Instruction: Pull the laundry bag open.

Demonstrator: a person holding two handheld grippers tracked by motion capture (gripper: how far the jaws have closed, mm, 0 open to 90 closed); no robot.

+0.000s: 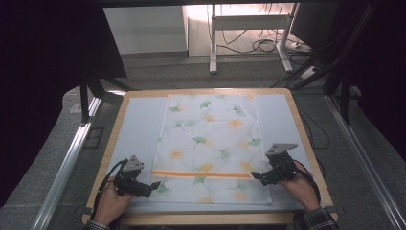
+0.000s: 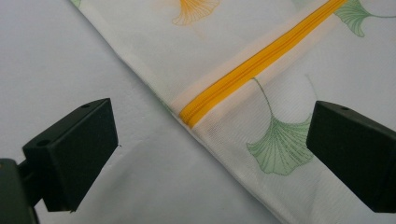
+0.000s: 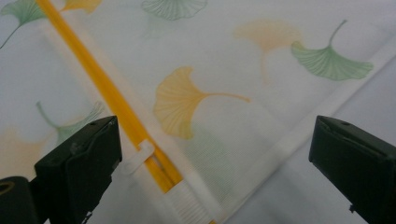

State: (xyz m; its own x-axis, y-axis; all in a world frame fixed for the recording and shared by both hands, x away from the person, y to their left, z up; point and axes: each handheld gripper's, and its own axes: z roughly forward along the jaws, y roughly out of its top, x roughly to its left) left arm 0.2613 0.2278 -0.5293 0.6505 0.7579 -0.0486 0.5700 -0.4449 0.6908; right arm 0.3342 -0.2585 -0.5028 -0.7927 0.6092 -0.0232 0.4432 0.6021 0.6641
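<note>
1. Bag (image 1: pixel 210 143): a mesh zip bag, flat mid-table, its zip (image 1: pixel 201 174) near the 6 o'clock edge.
2. Likely light, limp, snag-prone; pinch a hem corner or the zip pull (image 3: pixel 137 156).
3. Left gripper (image 1: pixel 154 185) at 7 o'clock and right gripper (image 1: pixel 253 176) at 5 o'clock both gape wide, holding nothing.

Overhead forward-down view; two close gripper views, sharing the zipper (image 2: pixel 243 74)
</note>
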